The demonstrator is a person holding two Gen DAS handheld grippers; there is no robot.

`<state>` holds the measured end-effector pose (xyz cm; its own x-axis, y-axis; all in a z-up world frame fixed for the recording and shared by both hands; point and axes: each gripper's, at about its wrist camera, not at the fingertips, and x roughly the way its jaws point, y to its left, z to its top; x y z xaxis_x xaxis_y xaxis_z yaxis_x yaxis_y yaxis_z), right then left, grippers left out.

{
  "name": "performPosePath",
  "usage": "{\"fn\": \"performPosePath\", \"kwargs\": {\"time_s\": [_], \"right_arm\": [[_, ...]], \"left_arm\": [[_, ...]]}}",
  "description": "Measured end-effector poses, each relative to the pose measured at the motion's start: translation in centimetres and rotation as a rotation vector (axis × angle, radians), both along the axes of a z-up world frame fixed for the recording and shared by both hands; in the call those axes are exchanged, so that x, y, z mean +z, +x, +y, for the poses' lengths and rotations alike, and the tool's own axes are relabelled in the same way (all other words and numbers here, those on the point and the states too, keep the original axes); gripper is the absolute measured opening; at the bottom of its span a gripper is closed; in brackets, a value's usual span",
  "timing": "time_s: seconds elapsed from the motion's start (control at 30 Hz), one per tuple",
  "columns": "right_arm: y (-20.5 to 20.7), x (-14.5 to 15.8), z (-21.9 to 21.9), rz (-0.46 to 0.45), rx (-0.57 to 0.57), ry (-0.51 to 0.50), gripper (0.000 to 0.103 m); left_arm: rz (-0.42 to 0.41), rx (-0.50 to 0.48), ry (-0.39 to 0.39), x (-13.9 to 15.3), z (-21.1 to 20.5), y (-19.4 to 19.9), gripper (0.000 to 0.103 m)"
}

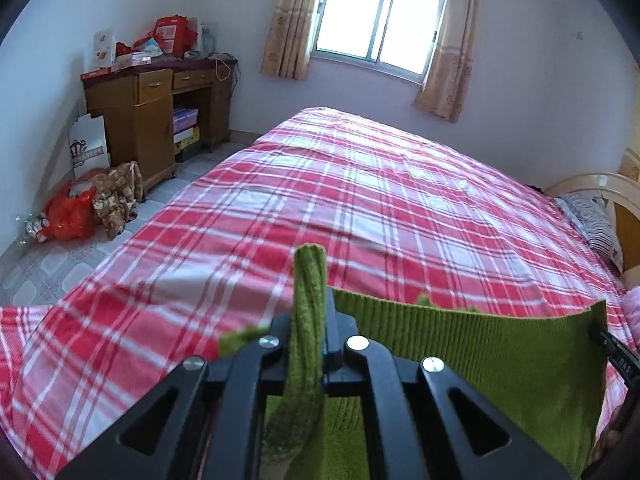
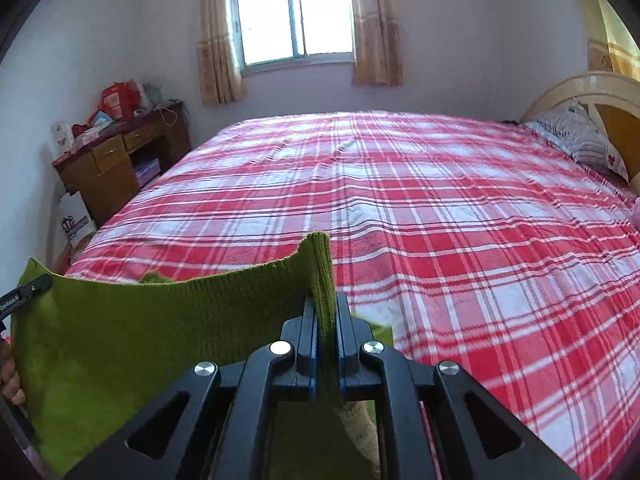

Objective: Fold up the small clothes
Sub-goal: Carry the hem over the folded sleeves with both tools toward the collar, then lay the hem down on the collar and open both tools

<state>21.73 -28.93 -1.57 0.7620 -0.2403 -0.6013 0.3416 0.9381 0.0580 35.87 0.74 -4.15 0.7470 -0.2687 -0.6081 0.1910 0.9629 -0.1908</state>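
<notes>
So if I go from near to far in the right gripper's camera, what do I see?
Right gripper, shut on the green knitted garment → red plaid bedsheet → window with curtains on the far wall.

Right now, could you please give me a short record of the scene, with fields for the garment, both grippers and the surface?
garment: green knit garment, stretched between both grippers, held up over the bed
left gripper: shut on one corner of the garment
right gripper: shut on the other corner
surface: bed with red and white plaid sheet
pillow: at the headboard end
</notes>
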Motion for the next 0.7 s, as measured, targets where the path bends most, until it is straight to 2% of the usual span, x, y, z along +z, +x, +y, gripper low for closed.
{"fn": "performPosePath", "kwargs": {"time_s": [0.13,0.2,0.23,0.27,0.33,0.43,0.57,0.63,0.67,0.7], "right_arm": [[2.8,-2.7,-1.5,0.068,-0.048,-0.018,0.006],[3.6,-5.0,-1.6,0.121,-0.067,-0.069,0.006],[3.9,-5.8,-1.8,0.152,-0.069,-0.058,0.006],[4.1,-6.2,-2.2,0.178,-0.075,-0.037,0.006],[4.1,-6.1,-2.4,0.168,-0.081,-0.026,0.006],[4.3,-6.4,-2.7,0.175,-0.058,0.003,0.007],[4.5,-6.5,-4.0,0.167,-0.013,0.125,0.008],[2.9,-5.2,-5.9,0.063,0.024,0.276,0.008],[0.7,-3.7,-7.1,-0.044,0.0,0.348,0.012],[-1.0,-2.6,-7.5,-0.114,-0.025,0.381,0.013]], "left_arm": [[0.029,0.015,0.072,-2.2,-1.7,2.1,0.005],[0.084,0.018,0.102,-4.1,-2.4,3.0,0.005],[0.127,0.018,0.11,-4.8,-2.4,3.5,0.005],[0.162,0.024,0.098,-5.2,-2.0,3.9,0.006],[0.172,0.037,0.067,-5.2,-1.4,3.9,0.011],[0.183,0.046,0.032,-5.2,-0.8,3.6,0.012],[0.16,0.039,0.045,-3.9,-0.8,2.2,0.016],[0.115,0.049,0.098,-2.5,-0.4,0.4,0.038],[0.079,0.055,0.127,-1.7,0.0,-1.1,0.055],[0.051,0.054,0.134,-1.2,0.2,-1.9,0.061]]}}
